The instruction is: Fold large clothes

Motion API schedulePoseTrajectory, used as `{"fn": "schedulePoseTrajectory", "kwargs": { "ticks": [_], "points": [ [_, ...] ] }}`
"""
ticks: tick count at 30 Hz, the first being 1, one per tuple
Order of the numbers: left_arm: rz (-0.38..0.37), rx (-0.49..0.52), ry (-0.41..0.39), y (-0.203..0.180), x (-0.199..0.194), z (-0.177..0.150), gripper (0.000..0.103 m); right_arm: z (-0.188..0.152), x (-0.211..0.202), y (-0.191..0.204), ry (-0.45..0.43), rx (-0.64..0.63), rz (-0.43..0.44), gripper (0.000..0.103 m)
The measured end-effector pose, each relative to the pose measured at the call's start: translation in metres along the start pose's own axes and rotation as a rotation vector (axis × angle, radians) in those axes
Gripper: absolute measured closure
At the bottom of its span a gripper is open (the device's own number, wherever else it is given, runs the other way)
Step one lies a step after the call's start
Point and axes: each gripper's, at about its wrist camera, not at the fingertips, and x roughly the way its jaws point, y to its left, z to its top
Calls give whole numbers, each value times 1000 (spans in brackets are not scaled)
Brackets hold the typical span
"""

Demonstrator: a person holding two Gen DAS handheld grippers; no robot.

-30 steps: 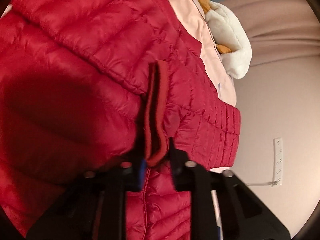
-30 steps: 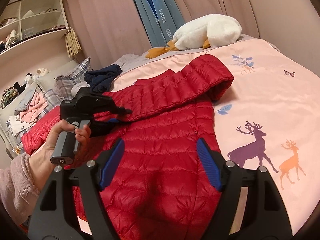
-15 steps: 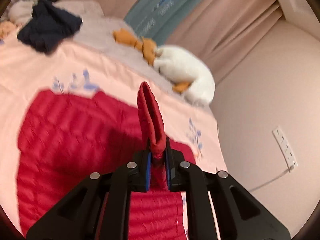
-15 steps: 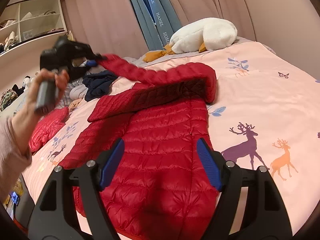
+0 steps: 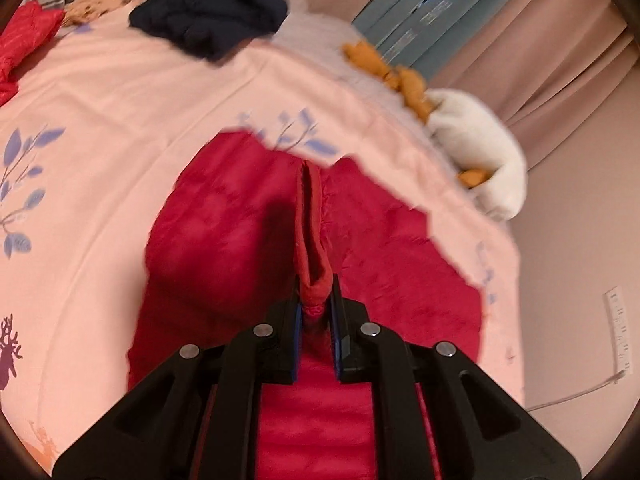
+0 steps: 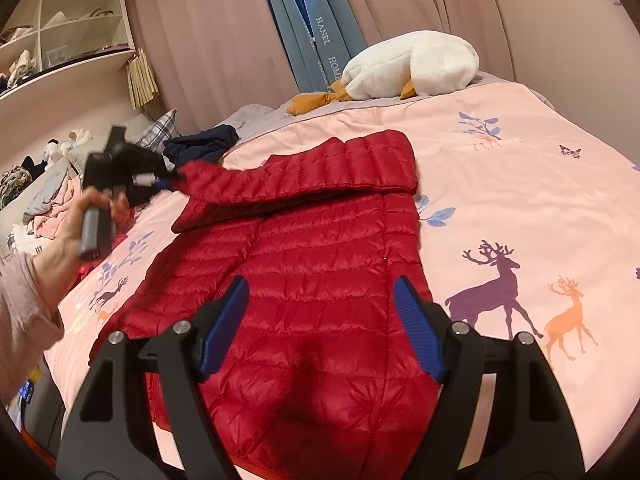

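Note:
A red quilted puffer jacket (image 6: 320, 280) lies spread on the pink bedspread (image 6: 520, 184). Its sleeve (image 6: 304, 176) stretches across the upper part, from the right shoulder out to the left. My left gripper (image 6: 168, 184), held by a hand at the left, is shut on the sleeve's cuff (image 5: 314, 280) and holds it up off the bed. In the left wrist view the cuff stands pinched between the blue pads (image 5: 297, 340), with the jacket (image 5: 224, 240) below. My right gripper (image 6: 320, 320) hovers open over the jacket's lower half, nothing between its fingers.
A white plush goose (image 6: 408, 66) lies at the head of the bed by the curtains. A dark navy garment (image 6: 200, 146) sits behind the jacket. Another red piece (image 5: 20, 40), mixed clothes and shelves are at the left. The bedspread right of the jacket bears deer prints (image 6: 496, 280).
My left gripper lifted the cuff up off the jacket and carried it leftward, pulling the sleeve out straight across the top. The right gripper stayed where it was, open.

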Motion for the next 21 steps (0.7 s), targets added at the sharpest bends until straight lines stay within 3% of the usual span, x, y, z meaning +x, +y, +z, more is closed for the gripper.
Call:
{"fn": "schedulePoseTrajectory", "kwargs": {
  "ticks": [2,7,13,19,21],
  "points": [
    [29,4,28,10,9,-5,90,0,1,3,6,-7,-3,27],
    [84,25,32,29,12,-9,52,2,5,6,17,-23,-13,26],
    [127,101,1,36,-9,-7,51,10,9,3,19,-49,-57,25],
    [160,342,-32,-12,-15,-18,51,50,37,-16,55,-61,-118,25],
    [144,403,-37,-31,-9,-23,51,70,53,-23,54,-55,-103,25]
  ]
}}
